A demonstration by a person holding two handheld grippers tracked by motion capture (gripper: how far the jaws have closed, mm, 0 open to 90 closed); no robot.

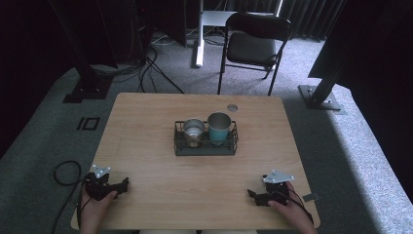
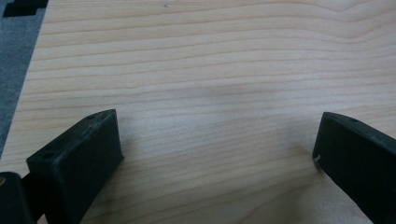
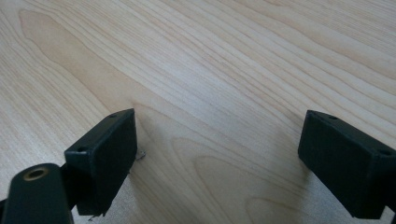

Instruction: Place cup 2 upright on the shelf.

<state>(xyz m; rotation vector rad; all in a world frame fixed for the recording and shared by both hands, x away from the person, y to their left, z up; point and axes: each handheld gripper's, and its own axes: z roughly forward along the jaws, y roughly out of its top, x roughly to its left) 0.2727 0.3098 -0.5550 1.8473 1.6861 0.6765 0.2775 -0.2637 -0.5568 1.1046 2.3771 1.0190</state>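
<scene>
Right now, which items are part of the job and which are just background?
In play: left gripper, right gripper, both open on the table; silver cup and teal cup, upright in the wire basket.

Background: folding chair, floor cables.

A pale wooden table (image 1: 146, 146) stands on grey carpet. Near its middle, a little toward the far edge, sits a dark wire basket (image 1: 206, 147). A gripper rests at each near corner, the left gripper (image 1: 122, 186) and the right gripper (image 1: 252, 195).
</scene>
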